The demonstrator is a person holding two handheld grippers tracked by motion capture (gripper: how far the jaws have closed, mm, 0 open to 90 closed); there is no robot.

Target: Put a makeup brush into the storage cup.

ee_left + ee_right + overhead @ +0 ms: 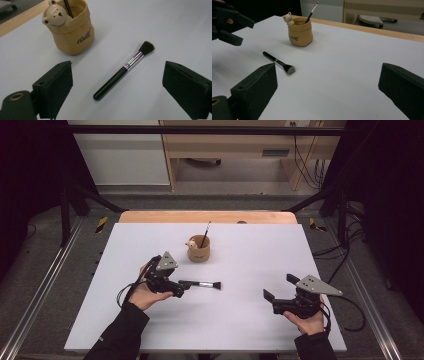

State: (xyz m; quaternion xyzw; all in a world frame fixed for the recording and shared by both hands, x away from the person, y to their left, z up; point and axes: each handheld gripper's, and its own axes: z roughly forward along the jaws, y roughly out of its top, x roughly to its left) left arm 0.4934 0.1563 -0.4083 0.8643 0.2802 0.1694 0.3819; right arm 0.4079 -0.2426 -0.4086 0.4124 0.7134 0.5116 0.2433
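Left gripper view: makeup brush [123,70], flat on the white surface [155,22], handle end between the left gripper [122,92] jaws (spread wide, likely lining up a pickup); bear pot [70,30] nearby, holding a thin brush [67,8].

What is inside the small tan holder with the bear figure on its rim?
Inside the small tan holder with the bear figure one thin black brush handle stands leaning, its tip above the rim. Its lower end and the holder's bottom are hidden by the wall.

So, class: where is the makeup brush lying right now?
The makeup brush lies flat on the white table, just ahead of the open left gripper, nearer the person than the bear pot.
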